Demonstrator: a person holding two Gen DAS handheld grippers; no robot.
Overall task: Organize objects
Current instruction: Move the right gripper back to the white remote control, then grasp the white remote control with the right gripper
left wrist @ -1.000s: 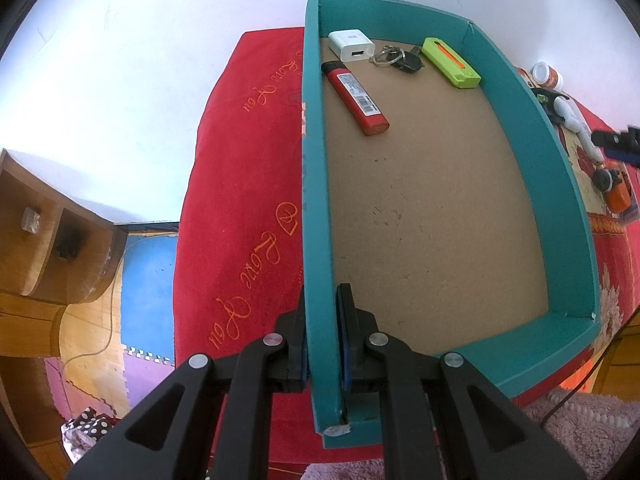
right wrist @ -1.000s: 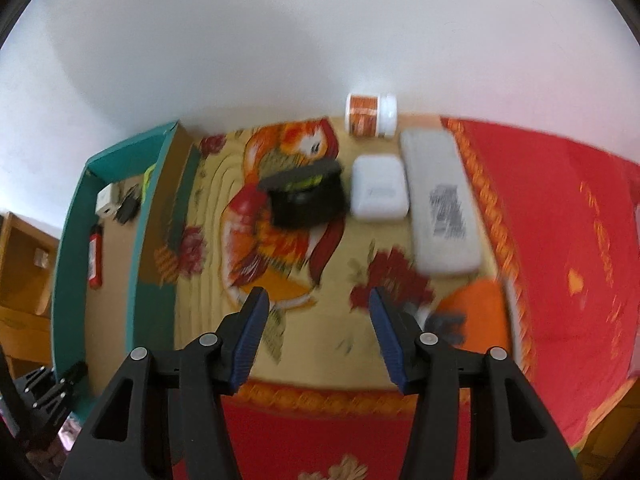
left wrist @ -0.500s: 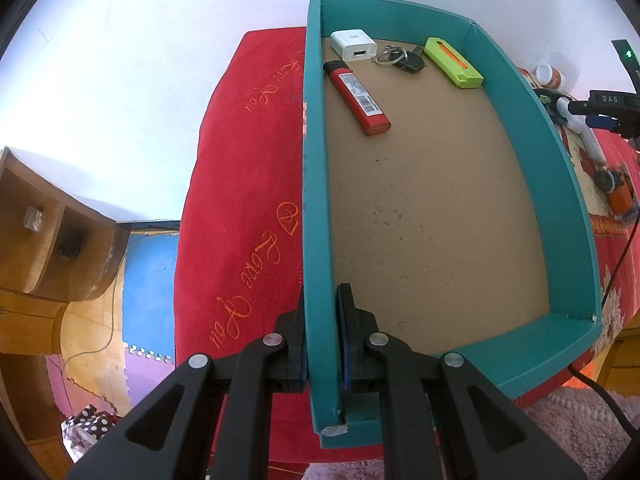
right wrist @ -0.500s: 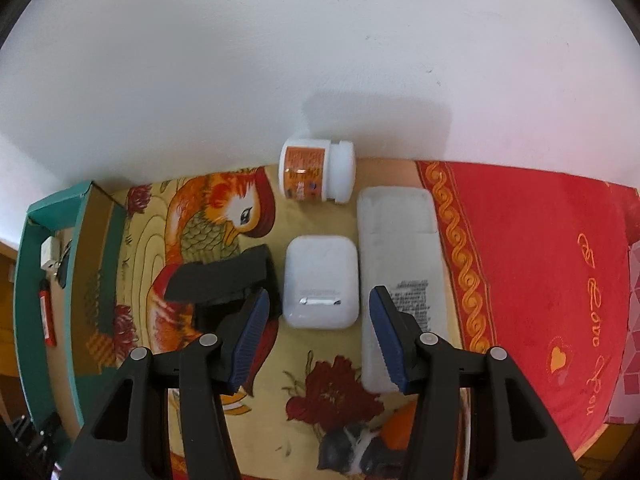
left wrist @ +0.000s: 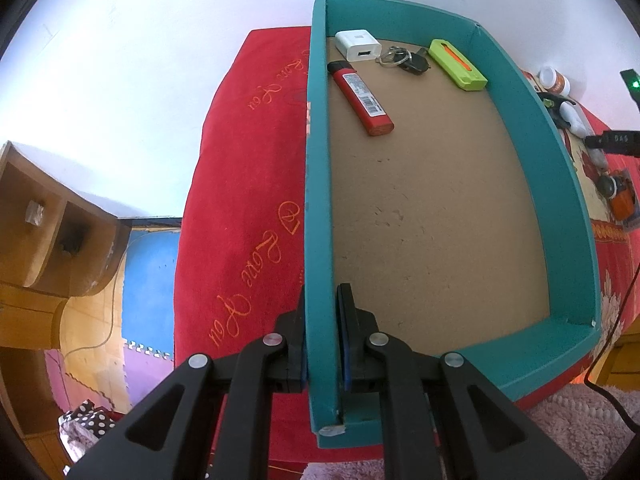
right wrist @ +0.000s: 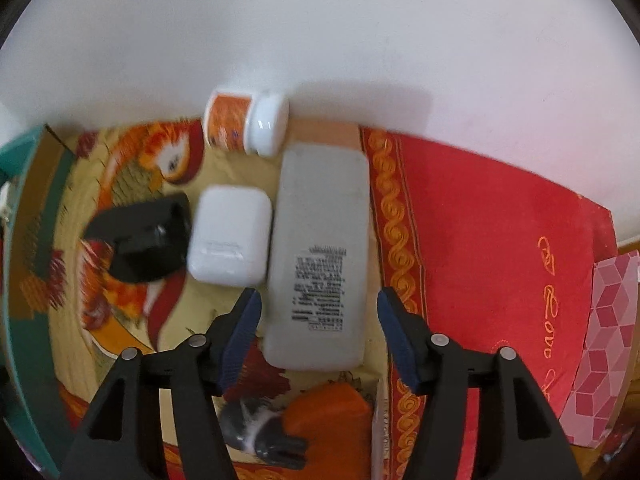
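Left wrist view: your left gripper (left wrist: 323, 344) is clamping its jaws on the teal tray (left wrist: 318, 208) wall; the tray is sitting on a red cloth (left wrist: 248, 200) with gold "Love You" script.
Tray contents: a red lighter (left wrist: 360, 98) is lying by a white charger (left wrist: 357, 45).
Right wrist view: your right gripper (right wrist: 318, 334) is holding its jaws wide, straddling a grey power bank (right wrist: 320, 256) with unreadable print, gripping nothing.

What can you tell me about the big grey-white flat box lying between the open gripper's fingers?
The grey-white power bank is a long flat slab with rounded corners, matte plastic by its look, with a block of small black print on its upper face. It lies flat on the patterned cloth, close beside the white earbud case. The right gripper straddles its near end, open, apparently not yet touching.
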